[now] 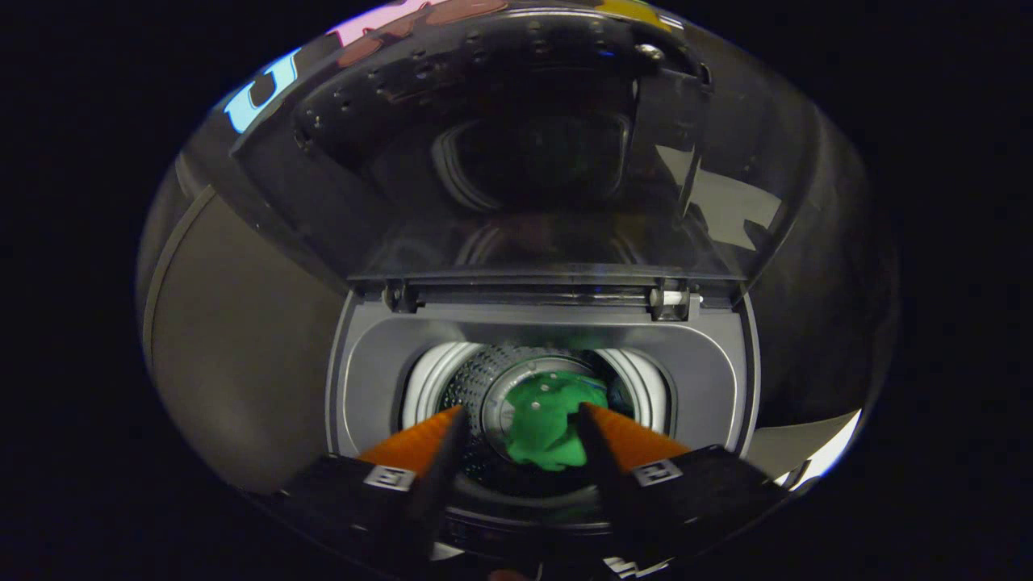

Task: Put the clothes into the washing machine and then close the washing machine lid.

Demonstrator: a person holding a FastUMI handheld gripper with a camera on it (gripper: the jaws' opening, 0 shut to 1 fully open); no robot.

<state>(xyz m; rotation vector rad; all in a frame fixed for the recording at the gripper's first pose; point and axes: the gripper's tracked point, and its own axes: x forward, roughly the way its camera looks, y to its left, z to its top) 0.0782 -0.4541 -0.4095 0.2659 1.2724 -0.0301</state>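
A small top-loading washing machine [379, 355] stands below me with its dark see-through lid [516, 161] raised upright behind the opening. A crumpled green cloth [549, 420] lies at the bottom of the perforated drum [476, 379]. My gripper [520, 415] hovers above the drum opening, open, its two fingers spread apart with the green cloth showing between and beyond them, well below the tips. Nothing is held between the fingers.
Two hinges [670, 300] join the lid to the machine's back rim. A grey-brown surface [234, 347] lies to the left of the machine, and a pale strip of floor [823, 452] shows to its right.
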